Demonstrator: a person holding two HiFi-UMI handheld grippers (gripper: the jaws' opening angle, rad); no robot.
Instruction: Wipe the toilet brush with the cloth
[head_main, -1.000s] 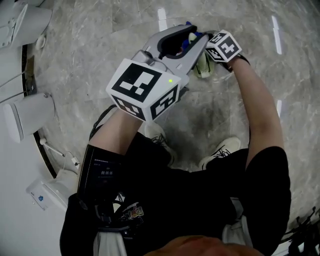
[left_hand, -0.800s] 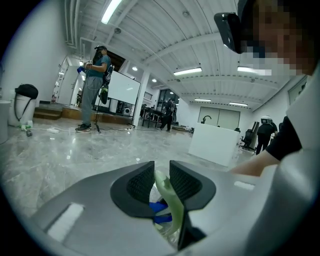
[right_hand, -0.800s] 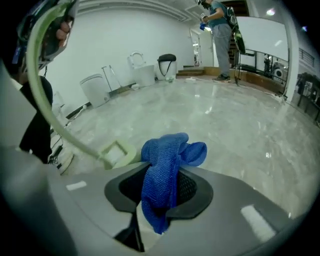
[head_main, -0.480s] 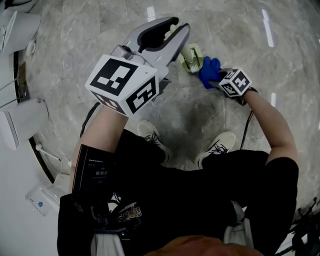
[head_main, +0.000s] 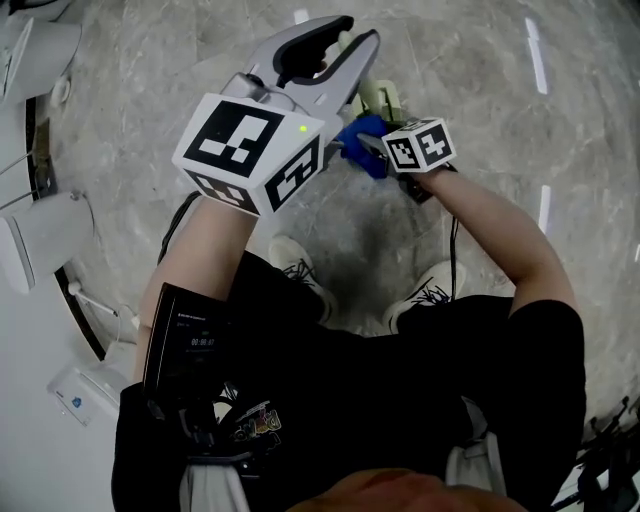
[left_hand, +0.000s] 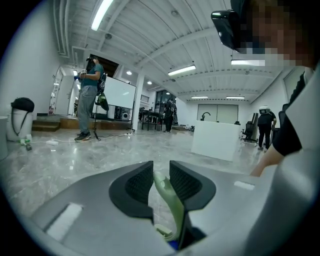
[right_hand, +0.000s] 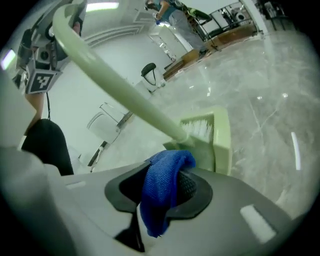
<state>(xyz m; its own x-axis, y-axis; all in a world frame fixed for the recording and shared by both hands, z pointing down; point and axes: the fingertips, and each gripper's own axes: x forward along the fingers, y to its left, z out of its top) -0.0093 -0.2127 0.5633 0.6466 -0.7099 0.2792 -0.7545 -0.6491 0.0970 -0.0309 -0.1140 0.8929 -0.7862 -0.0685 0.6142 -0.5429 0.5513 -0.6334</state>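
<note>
Two grippers work on one pale green brush (head_main: 381, 102) above a marble floor (head_main: 500, 60).

Far left of the brush in the head view, white fixtures (head_main: 50, 235) stand along the wall. Nearer the brush, still to its left, the left gripper (head_main: 352, 35) reaches forward with its marker cube (head_main: 255, 150) toward the camera. Its own view shows the left gripper (left_hand: 161, 171) clenched on the brush's handle (left_hand: 169, 197). The thin green stem rises between the two black pads, and both press on it.

Just below the brush head lies the blue cloth (head_main: 362, 135), partly behind the left gripper. To the right of the brush is the right gripper (head_main: 375, 140), grasping that cloth. In its own view the right gripper (right_hand: 165, 186) has the cloth (right_hand: 162, 192) bunched between its jaws and hanging over them. The fold's top sits right at the neck where the handle (right_hand: 120, 87) meets the bristled head (right_hand: 212, 142). Whether cloth and brush touch cannot be told.

Below the brush, the person's shoes (head_main: 300, 268) stand on the floor.
</note>
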